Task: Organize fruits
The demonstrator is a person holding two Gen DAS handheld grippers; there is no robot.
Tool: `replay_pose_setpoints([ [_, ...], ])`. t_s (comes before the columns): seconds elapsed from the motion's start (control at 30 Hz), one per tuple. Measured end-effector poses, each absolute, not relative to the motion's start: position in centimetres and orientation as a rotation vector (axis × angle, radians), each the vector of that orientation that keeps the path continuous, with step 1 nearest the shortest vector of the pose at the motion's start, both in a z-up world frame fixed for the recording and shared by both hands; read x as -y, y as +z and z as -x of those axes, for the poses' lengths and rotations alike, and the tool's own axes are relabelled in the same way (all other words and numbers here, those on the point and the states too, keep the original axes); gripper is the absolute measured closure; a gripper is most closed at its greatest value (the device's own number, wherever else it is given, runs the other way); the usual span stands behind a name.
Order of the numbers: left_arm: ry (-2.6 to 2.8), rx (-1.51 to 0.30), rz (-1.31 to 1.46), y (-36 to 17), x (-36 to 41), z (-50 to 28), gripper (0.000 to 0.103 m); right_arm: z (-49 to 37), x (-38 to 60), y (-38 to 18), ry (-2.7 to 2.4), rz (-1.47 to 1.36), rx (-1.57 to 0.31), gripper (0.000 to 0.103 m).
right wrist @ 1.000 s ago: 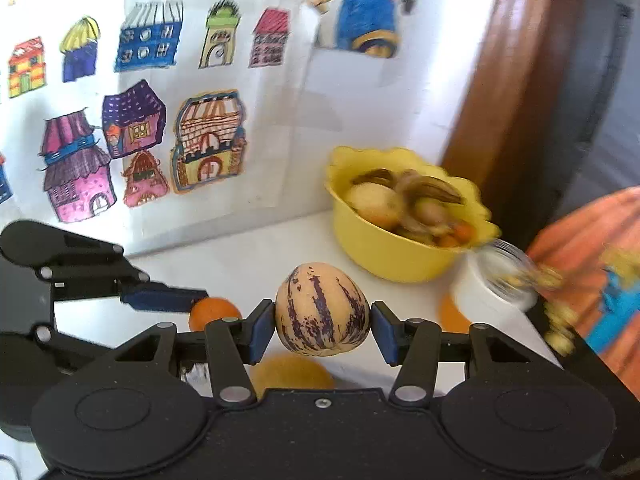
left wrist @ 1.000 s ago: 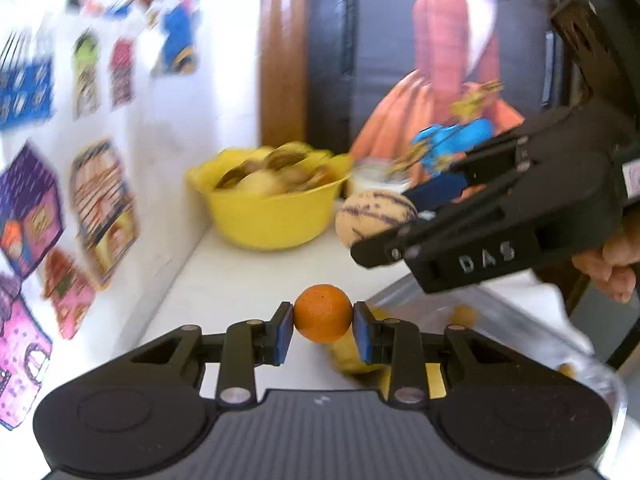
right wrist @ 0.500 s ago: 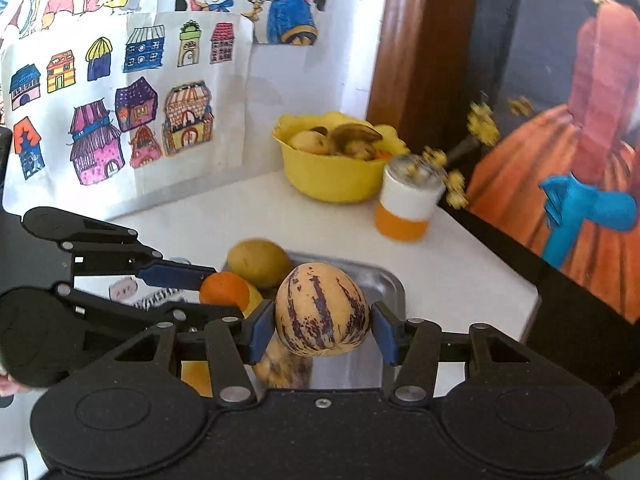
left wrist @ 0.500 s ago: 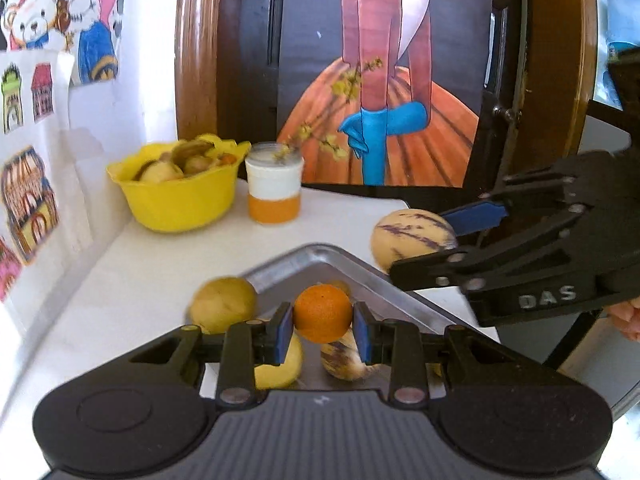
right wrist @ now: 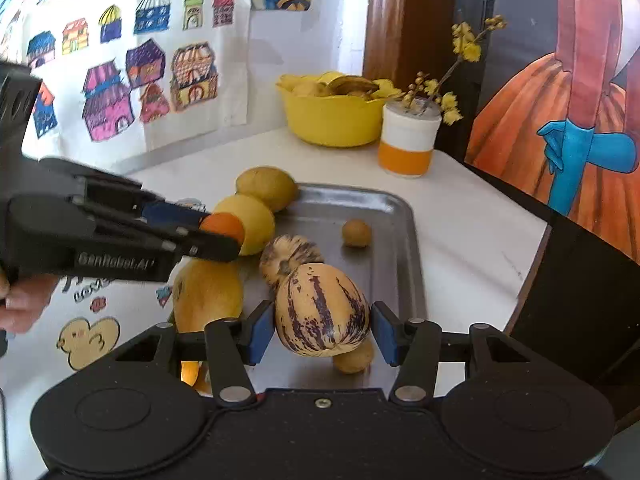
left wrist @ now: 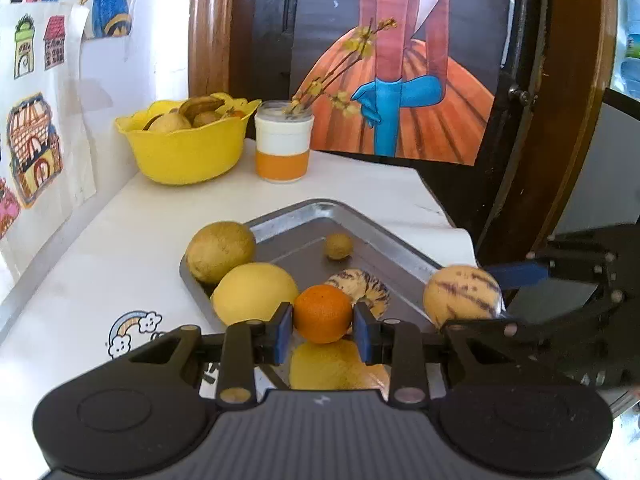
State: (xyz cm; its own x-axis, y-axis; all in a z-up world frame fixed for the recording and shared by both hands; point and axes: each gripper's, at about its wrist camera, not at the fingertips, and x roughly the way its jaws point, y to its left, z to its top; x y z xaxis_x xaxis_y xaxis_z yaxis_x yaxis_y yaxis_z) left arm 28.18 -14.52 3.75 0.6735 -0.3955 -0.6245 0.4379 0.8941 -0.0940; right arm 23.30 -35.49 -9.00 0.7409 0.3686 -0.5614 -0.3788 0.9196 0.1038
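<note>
Left claw (left wrist: pixel 323 326), clenched on an orange (left wrist: pixel 322 313) pinched between its two blue pads, held above the near edge of a metal tray (left wrist: pixel 384 236). Just beyond and left of this claw lies a lemon (left wrist: pixel 254 292); further left and beyond, a brownish fruit (left wrist: pixel 221 251) rests on the tray's rim. Directly beyond the orange lies a striped melon (left wrist: pixel 360 285), and past it a small nut-like fruit (left wrist: pixel 338 245) on the bare tray floor. Below the claw, a mango (left wrist: pixel 332 368) is partly hidden.

Right claw (right wrist: pixel 322 338), clenched on a second striped melon, the pepino (right wrist: pixel 322 309), grasped at its sides and raised over the tray's near part. A small fruit (right wrist: pixel 353 358) lies beneath it. The left claw appears to its left, with a hand (right wrist: pixel 24 307) behind.

Far beyond both claws, on the white table (left wrist: pixel 120 248), stand a yellow bowl (left wrist: pixel 188 156) holding fruit and, touching or just beside it on its right, a jar (left wrist: pixel 283 146) with sprigs.
</note>
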Motion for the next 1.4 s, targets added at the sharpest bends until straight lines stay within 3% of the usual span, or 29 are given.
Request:
replay_pose_setpoints([
  [0.23,-0.463,-0.678,-0.073,3.6,14.4,-28.1,0.067,-23.3,34.4,-10.2,0.426,0.023,-0.614,0.049],
  [0.33,-0.46,-0.678,-0.079,3.6,14.5,-27.9,0.06,-23.6,34.1,-10.4,0.432,0.024,-0.623,0.049],
  [0.4,-0.455,-0.672,-0.077,3.6,14.4,-27.7,0.048,-23.6,33.9,-10.7,0.432,0.031,-0.627,0.048],
  [0.63,-0.403,-0.629,-0.036,4.2,13.3,-26.4,0.021,-22.8,33.6,-10.9,0.408,0.018,-0.595,0.047],
  [0.8,-0.356,-0.587,-0.013,4.6,12.1,-24.8,0.003,-21.4,33.4,-10.6,0.39,0.0,-0.561,0.035],
  [0.97,-0.306,-0.52,-0.008,5.4,10.3,-22.2,0.001,-18.4,33.4,-10.3,0.348,-0.029,-0.482,0.017],
  [1.13,-0.278,-0.46,0.015,5.9,8.5,-19.3,0.001,-15.1,32.9,-9.6,0.278,-0.059,-0.393,0.014],
  [1.23,-0.267,-0.433,0.025,6.1,7.7,-17.7,0.001,-13.2,32.6,-9.2,0.246,-0.072,-0.341,0.005],
  [1.4,-0.247,-0.401,0.057,6.2,6.1,-14.9,0.0,-10.5,32.4,-8.8,0.211,-0.119,-0.306,0.001],
])
